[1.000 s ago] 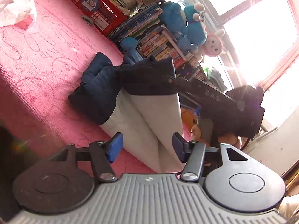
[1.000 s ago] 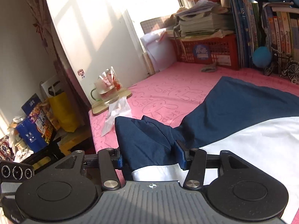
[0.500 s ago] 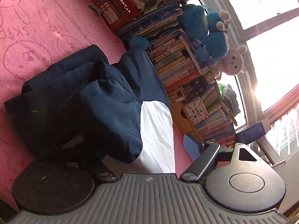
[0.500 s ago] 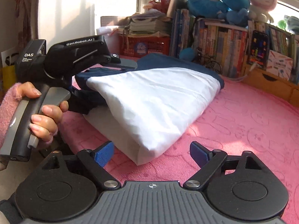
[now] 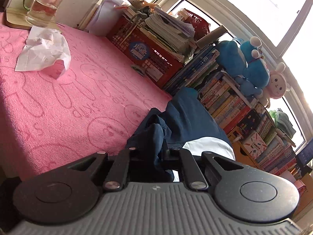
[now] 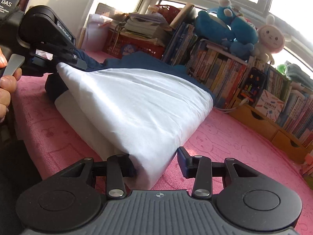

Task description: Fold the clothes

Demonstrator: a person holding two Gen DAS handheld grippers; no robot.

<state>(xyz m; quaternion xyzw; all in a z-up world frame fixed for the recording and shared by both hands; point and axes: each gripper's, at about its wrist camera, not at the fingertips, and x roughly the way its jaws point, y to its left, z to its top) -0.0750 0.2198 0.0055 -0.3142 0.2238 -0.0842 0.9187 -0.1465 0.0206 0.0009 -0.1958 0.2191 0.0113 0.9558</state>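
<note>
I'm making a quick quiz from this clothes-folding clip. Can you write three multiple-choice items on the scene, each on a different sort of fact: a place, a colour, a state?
1. Where does the glass mug stand?
A. On a wooden board at the pink cover's far corner
B. On the red crate
C. On the garment

2. What colours is the garment?
A. Red and grey
B. Navy and white
C. All black

3. What is between the left gripper fingers?
A. Nothing
B. Crumpled tissue
C. Navy cloth

Key: 1 A, the mug sits on the board beside the crumpled tissue. 2 B, a navy upper part joins a white panel. 3 C, the left wrist view shows the fingers pinched on a bunched navy fold.
</note>
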